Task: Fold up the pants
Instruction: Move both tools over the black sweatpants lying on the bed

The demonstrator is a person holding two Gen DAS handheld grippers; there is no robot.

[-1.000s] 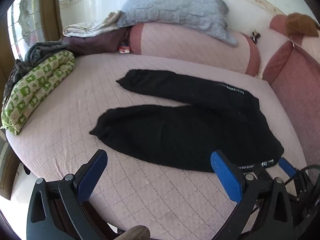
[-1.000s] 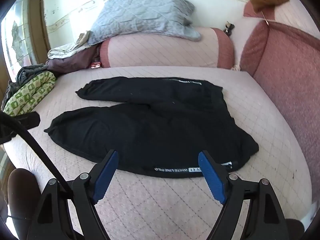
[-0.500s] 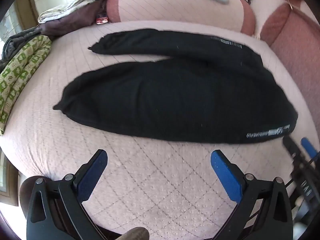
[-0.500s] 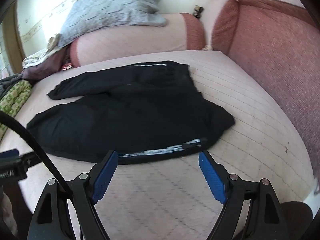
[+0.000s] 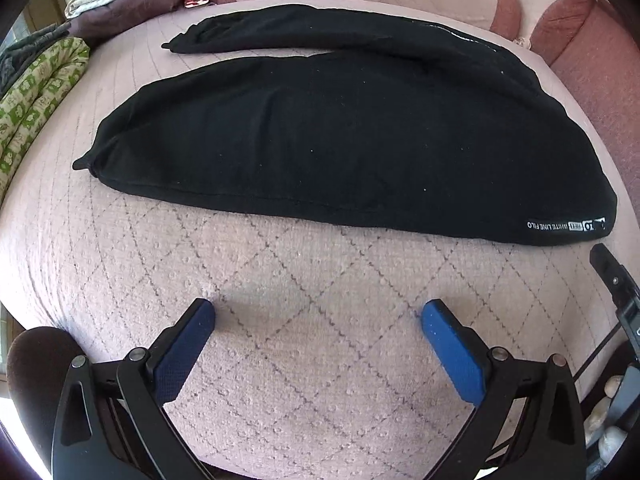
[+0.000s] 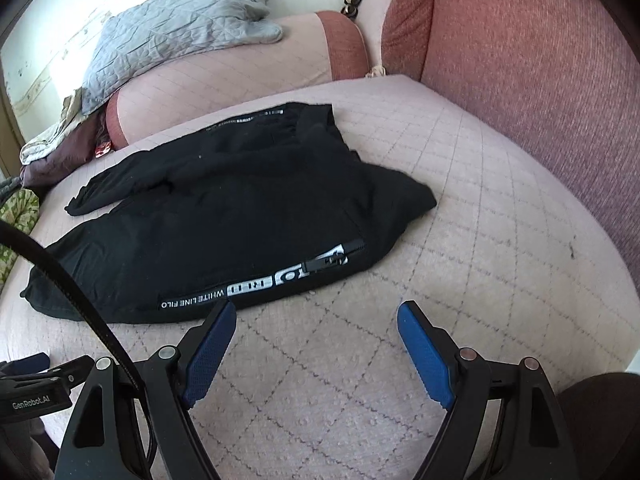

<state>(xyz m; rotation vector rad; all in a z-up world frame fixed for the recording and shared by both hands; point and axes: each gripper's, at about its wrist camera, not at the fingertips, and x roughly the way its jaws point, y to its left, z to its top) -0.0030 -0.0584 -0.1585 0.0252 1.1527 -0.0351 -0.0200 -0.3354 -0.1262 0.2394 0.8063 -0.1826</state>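
My left hand-held gripper [image 5: 318, 316] hangs over the pink quilted bed [image 5: 280, 360] with its fingers wide apart and nothing between them; the black pants [image 5: 320, 136] lie spread just ahead of it. My right hand-held gripper [image 6: 316, 316] is likewise spread and empty, its left fingertip just beside the lettered waistband edge.

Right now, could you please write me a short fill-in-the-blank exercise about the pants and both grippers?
1. The pants lying on the quilted pink bed are ____ in colour.
2. The jaws of the left gripper stand ____, with nothing between them.
3. The right gripper hovers near the pants' edge bearing ____ lettering.
4. The grey pillow rests on a ____ bolster.

Missing words: black; open; white; pink
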